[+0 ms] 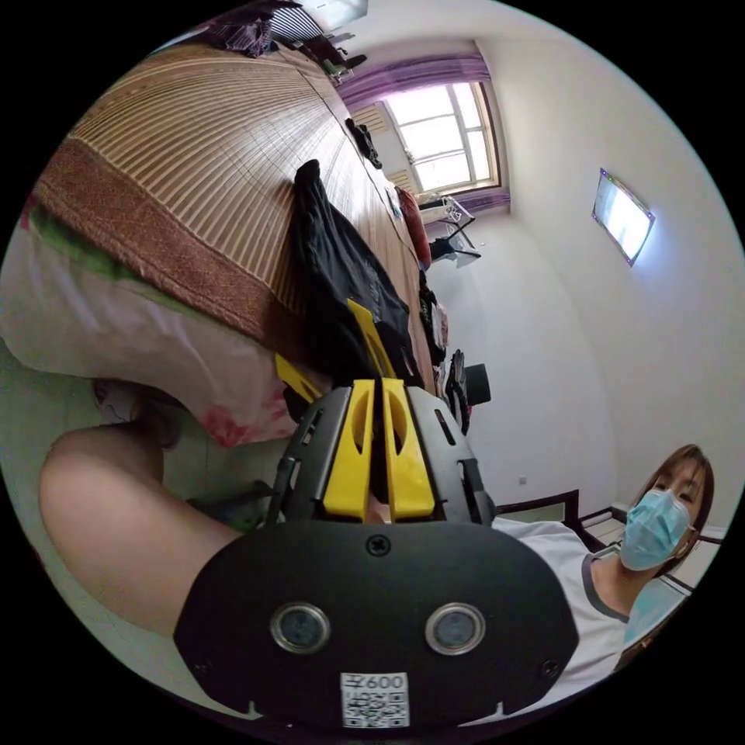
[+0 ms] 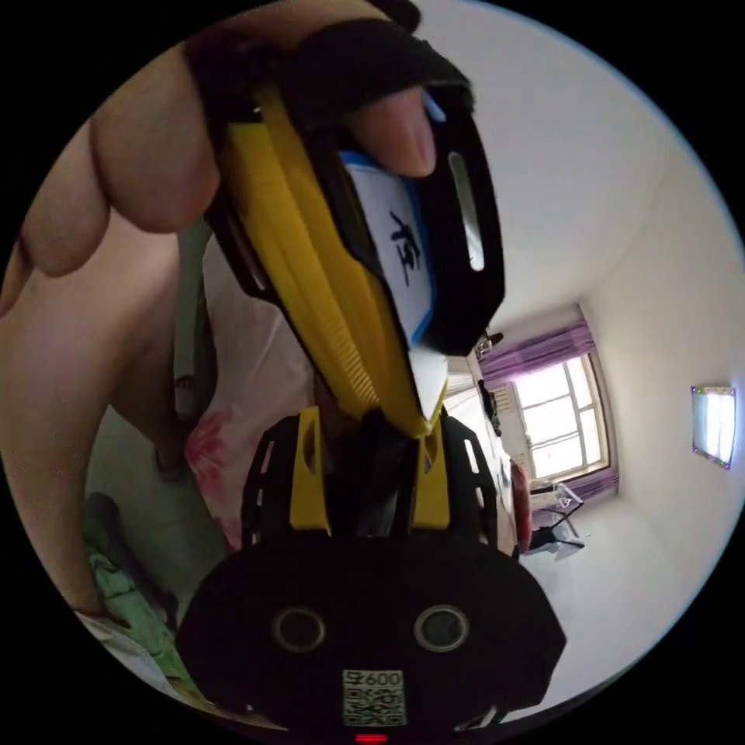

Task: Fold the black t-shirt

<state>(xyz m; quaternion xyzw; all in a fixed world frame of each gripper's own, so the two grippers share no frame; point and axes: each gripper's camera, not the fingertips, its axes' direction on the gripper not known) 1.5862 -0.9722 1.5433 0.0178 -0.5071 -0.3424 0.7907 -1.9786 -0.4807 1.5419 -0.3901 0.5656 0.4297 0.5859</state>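
Bedroom, white walls, window (image 1: 441,136) with purple curtain at upper centre of the left gripper view; bed with woven straw mat (image 1: 209,163) across the upper left, serving as the folding surface. Black t-shirt (image 1: 341,272) lies bunched and unfolded on the mat near the bed's edge, centre frame, apparently laid there for folding. Left gripper (image 1: 378,446): yellow jaws pressed together on nothing, short of the shirt; right gripper (image 2: 372,466): jaws spread, the other gripper crossing just above them, held in a hand (image 2: 116,171) at upper left.

Black t-shirt (image 1: 341,287), crumpled w/ folds (not flat), lying long on the woven bed mat (image 1: 194,171), near its edge
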